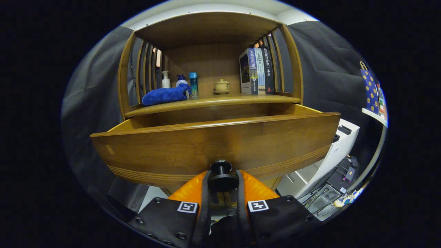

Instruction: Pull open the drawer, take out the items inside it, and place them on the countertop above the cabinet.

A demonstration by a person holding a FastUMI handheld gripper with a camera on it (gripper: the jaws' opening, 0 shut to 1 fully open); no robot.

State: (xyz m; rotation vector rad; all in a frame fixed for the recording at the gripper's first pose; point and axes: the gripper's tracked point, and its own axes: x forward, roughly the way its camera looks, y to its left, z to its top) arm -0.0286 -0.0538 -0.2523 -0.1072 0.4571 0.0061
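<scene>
Gripper view. The claw (222, 184) sat low against the drawer (213, 144) front, its two fingers pressed in on the dark round knob (221, 176) from either side. A pinch there made sense: the knob was the only purchase on that broad wooden face, and a hold on both sides would let a straight pull carry through without slipping.

The drawer stood well out from the cabinet, its front panel directly ahead of the fingers and its side walls running back beyond them. From this low angle the front hid the inside, so I could not tell what items lay in it.

Above and beyond the claw ran the counter (213, 101), the cabinet's top surface under a wooden hutch. It carried a rolled blue towel (165, 94) off to the left of the fingers' line, three bottles (181, 81) behind the towel, a small lidded cup (221, 85) nearly straight ahead, and upright books (256, 70) to the right.

Judgement: the opening step looked near done; releasing the knob and reaching over the front would follow. Free counter space lay between the cup and the towel.
</scene>
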